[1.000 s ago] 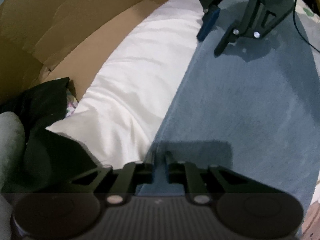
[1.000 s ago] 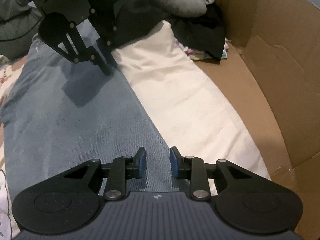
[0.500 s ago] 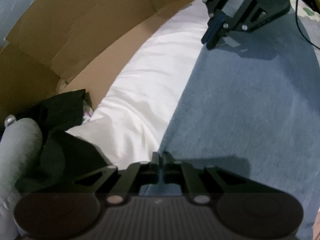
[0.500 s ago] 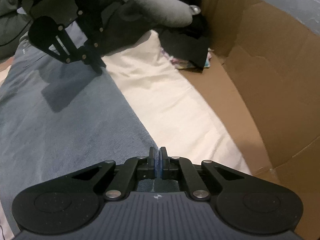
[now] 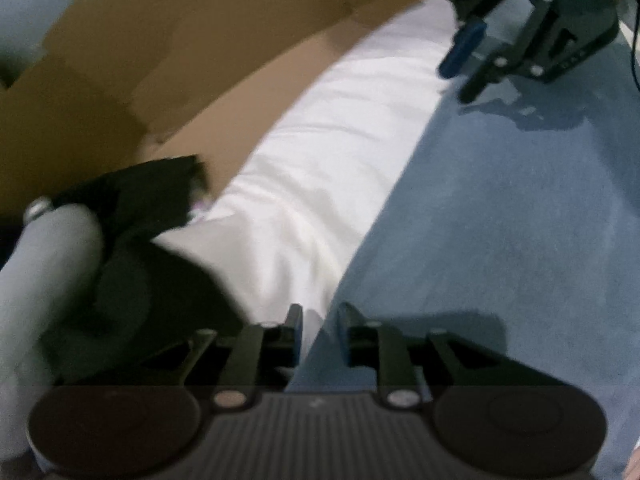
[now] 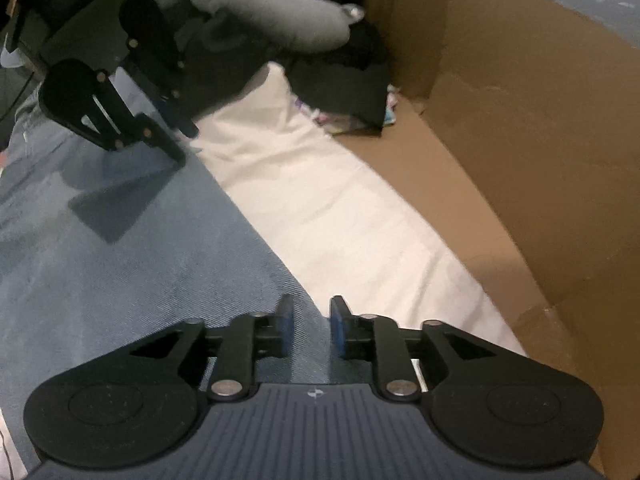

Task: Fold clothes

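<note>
In the left wrist view, the left gripper is sitting at 6 o'clock with its fingers spread a little, straddling the long straight edge of the blue denim garment; the cloth edge is lying in the gap but nothing is pinching it. That edge is running from the fingers up toward 1 o'clock, where the right gripper is hovering over the far end of the same edge, its blue pad and dark finger standing apart. The denim is filling everything from 12 through 5 o'clock; the white bedding is lying alongside it toward 11 o'clock, with a cardboard box beyond and a dark garment at 9 o'clock beside a grey sleeve. In the right wrist view, the right gripper is at 6 o'clock, fingers likewise parted with the denim garment edge showing between them and not gripped. From here the edge is running up toward 11 o'clock to the left gripper, which is resting near that end with its fingers apart. The denim is spreading toward 9 o'clock, the white bedding toward 1 o'clock, the cardboard box at 2 o'clock. Each gripper is nearest its own end of the one long edge, so any grasp would turn on closing straight across that line; whether the cloth is about to be taken or is just being let go, I cannot tell.
</note>
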`<control>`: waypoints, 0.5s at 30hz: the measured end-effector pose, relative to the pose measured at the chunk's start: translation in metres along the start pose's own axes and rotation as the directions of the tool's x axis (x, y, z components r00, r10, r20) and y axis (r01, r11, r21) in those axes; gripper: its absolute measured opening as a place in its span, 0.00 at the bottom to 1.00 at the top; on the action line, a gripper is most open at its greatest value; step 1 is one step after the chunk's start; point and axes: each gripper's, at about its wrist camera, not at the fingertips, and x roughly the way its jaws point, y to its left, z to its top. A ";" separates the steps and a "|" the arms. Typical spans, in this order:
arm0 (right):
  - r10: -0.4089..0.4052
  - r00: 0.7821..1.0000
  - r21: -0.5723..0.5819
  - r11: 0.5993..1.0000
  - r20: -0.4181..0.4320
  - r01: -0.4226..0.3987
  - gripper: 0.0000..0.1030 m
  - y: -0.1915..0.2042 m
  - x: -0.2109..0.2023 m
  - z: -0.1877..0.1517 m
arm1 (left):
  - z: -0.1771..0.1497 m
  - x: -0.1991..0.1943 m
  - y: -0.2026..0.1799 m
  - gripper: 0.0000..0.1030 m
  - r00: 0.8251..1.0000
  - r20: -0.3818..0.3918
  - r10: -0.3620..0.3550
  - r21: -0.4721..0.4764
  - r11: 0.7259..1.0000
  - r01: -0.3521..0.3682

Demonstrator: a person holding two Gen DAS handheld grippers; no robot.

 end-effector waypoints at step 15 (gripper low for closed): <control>-0.039 0.999 0.103 0.994 0.031 0.035 0.28 0.007 -0.060 -0.061 | -0.065 -0.010 0.019 0.20 0.986 -0.101 0.133 -0.070 0.988 -0.140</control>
